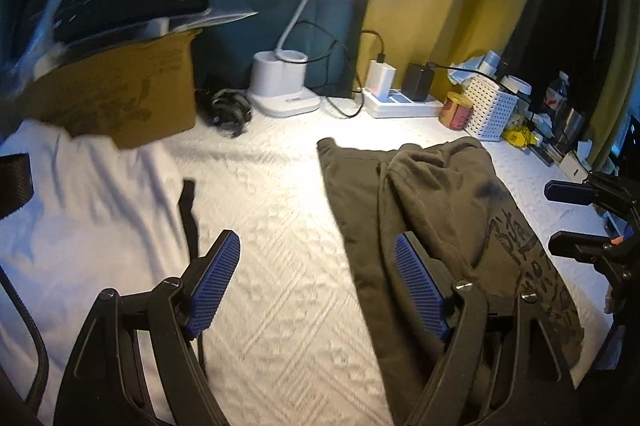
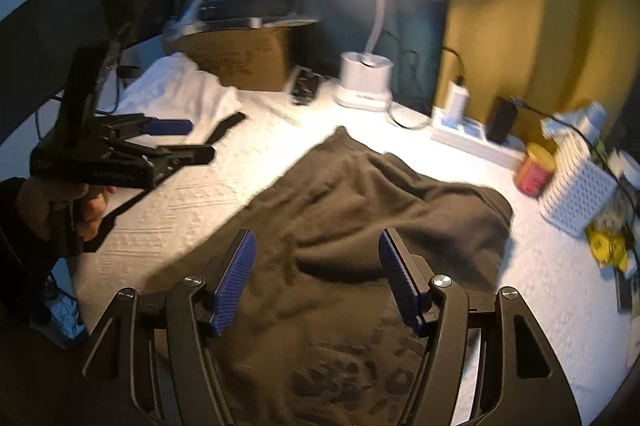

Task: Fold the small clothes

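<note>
The white textured bedcover is your working surface, and it is lit by the desk lamp at 12 o'clock, so the cloth is easy to see. The dark olive T-shirt with a printed graphic lies flat in the middle of it, partly folded over itself, ready for the next fold, I think. At 10 o'clock a cardboard box sits on a white garment, probably kept aside for later. Your right gripper hovers over the shirt with jaws apart and nothing between them. Your left gripper is also open and empty, near the shirt's left edge. A red tin stands at 3 o'clock, well apart.
</note>
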`<state>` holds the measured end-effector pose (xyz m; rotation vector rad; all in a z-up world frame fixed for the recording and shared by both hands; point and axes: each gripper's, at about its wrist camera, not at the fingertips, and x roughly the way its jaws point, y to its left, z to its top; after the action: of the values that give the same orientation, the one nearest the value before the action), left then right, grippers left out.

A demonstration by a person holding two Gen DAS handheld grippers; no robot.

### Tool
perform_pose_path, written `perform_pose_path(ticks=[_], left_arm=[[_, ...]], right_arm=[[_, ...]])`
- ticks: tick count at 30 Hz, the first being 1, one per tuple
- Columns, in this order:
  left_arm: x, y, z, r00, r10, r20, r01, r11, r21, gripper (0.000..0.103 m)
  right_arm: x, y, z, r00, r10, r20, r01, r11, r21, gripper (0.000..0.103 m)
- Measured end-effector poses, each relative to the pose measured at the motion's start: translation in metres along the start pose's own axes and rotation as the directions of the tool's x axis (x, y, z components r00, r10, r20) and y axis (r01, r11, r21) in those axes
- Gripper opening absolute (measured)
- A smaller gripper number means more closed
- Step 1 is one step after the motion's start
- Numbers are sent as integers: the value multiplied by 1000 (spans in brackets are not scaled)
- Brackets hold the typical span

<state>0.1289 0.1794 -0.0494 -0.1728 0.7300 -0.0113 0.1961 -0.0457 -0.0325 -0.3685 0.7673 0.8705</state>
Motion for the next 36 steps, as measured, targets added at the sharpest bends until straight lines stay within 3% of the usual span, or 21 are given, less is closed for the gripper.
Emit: perform_pose_path(ticks=[5, 7, 9, 14, 19, 20, 21, 23, 27, 31, 34, 36], left_arm=[[27, -20, 25, 998, -63, 0, 62, 991, 116, 78], [45, -28, 35, 996, -89, -29, 93, 984, 152, 66], [64, -36, 43, 992, -111, -56, 119, 978, 169, 63], [107, -41, 54, 976, -171, -133, 190, 971, 144, 63], [140, -47, 52, 949, -224, -223, 257, 958, 130, 63], [143, -48, 52, 945, -232, -231, 265, 956, 127, 60], [145, -49, 51, 938, -248, -243, 283, 951, 123, 41], [147, -52, 49, 929, -269, -254, 308, 943, 127, 23], [142, -54, 50, 937, -268, -224, 304, 941, 147, 8], [125, -50, 60, 961, -241, -132, 261, 952, 159, 7], [113, -42, 71, 965, -251, -76, 259, 957, 131, 7], [107, -41, 75, 969, -244, -49, 248, 959, 137, 6]], right_arm=[[2, -41, -12, 999, -49, -11, 50, 995, 84, 67], [3, -60, -16, 997, -73, -16, 74, 991, 114, 67], [5, -79, -19, 996, -91, -16, 92, 985, 145, 67], [14, -118, -25, 991, -132, -20, 133, 970, 206, 67], [31, -160, -28, 988, -154, -31, 156, 946, 283, 67], [35, -169, -28, 988, -151, -34, 154, 939, 308, 67], [40, -178, -28, 989, -146, -36, 149, 931, 334, 67], [46, -189, -28, 991, -132, -30, 133, 920, 369, 67], [66, -207, -26, 996, -82, -30, 87, 904, 418, 67], [91, -212, -25, 999, -4, -46, 24, 895, 445, 67], [107, -214, -23, 998, 50, -46, -23, 880, 475, 67], [114, -213, -19, 994, 112, -17, -89, 864, 495, 56]])
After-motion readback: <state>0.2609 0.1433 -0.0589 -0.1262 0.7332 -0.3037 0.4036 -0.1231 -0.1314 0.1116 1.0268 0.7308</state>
